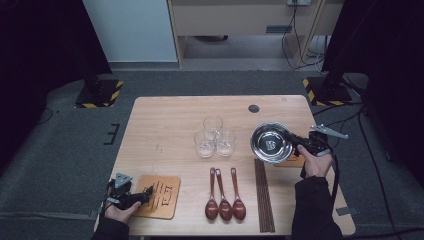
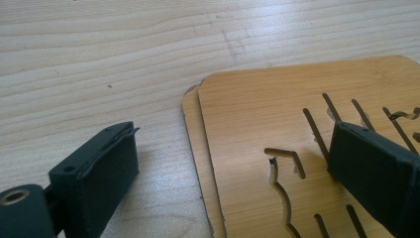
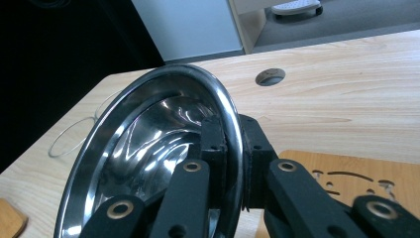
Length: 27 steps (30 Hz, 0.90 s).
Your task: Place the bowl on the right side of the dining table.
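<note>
The left tongs [image 1: 148, 190] sit low at the desk's 7 o'clock corner. They are wide open. In the left gripper view one black jaw is over bare wood and the other is over the flat brown wooden mats with cut-out lines [image 2: 277, 148]. Two of these mats lie stacked, one on top of the other. I cannot tell if the jaw touches the top mat.

On the light wooden desk [image 1: 165, 125], near the middle, stand three clear glass cups [image 1: 214, 136] close together. Toward 6 o'clock from them lie three dark red wooden spoons [image 1: 224, 196] side by side. Just to the 3 o'clock side of the spoons lie long dark brown chopsticks [image 1: 264, 195].

The right tongs [image 1: 292, 139] are at the desk's 3 o'clock side. They are squeezed tight on the rim of a shiny round silver metal bowl [image 3: 148, 144]. One jaw is inside the rim and one is outside. The bowl is tipped up on its side. Under the right hand [image 1: 317, 162] lies another brown wooden mat [image 3: 356, 178].
</note>
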### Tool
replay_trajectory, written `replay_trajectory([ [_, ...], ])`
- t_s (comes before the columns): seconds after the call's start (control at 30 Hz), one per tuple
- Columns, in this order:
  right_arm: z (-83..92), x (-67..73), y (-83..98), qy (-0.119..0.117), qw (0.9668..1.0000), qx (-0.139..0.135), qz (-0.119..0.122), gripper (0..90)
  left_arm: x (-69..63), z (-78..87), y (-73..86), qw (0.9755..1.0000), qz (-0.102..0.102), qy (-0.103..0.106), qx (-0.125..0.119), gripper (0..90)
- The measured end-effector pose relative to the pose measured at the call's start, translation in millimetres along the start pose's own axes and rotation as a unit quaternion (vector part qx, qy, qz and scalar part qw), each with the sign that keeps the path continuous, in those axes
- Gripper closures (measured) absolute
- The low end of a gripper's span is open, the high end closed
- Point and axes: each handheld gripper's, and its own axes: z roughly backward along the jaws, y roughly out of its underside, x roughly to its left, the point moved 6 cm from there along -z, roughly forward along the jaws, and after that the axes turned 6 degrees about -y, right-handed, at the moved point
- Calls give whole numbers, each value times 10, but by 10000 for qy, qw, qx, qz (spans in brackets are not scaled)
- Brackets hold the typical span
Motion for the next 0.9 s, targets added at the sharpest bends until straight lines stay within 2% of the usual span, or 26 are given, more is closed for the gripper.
replay_trajectory([
  [0.23,12,-118,-2,219,9998,16,-4,836,0,0,0,10000,-1,0,3,46],
  [0.43,16,-204,-8,289,9995,12,-84,836,0,0,0,10000,-1,-1,3,46],
  [0.9,-17,-488,27,632,9978,133,-153,836,0,0,0,10000,0,-1,1,46],
])
